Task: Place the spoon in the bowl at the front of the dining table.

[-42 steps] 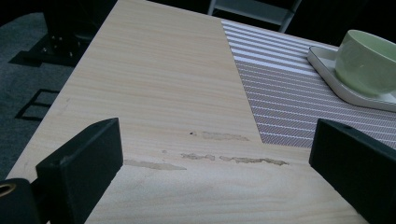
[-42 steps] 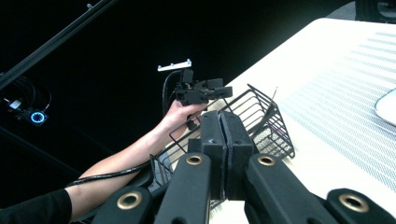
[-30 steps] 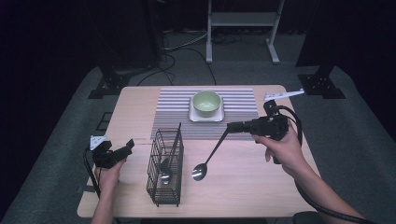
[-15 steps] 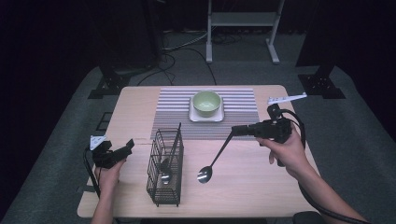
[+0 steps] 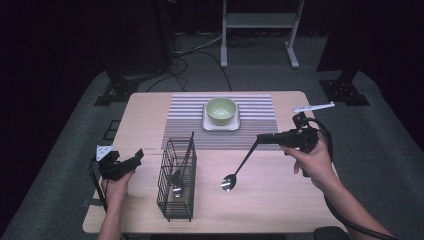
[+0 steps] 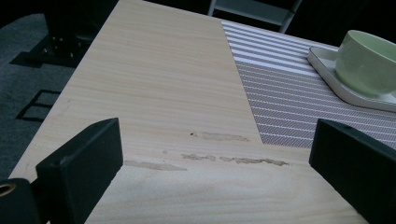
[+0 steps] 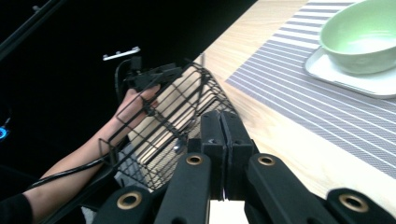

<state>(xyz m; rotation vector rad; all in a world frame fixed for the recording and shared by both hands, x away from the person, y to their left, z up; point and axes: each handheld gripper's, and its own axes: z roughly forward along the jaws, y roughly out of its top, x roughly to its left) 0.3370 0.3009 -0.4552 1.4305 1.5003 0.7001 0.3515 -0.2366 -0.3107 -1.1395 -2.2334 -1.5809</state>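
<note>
High view: wooden table [image 5: 280, 210], probably dim room.

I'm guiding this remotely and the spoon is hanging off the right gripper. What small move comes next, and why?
Probably carry the spoon sideways toward the wire caddy and lift it above the rim. The right gripper is shut on the handle's end, the bowl hangs low near the table beside the caddy, and another utensil already stands inside. The left gripper waits open, apart from it.
</note>
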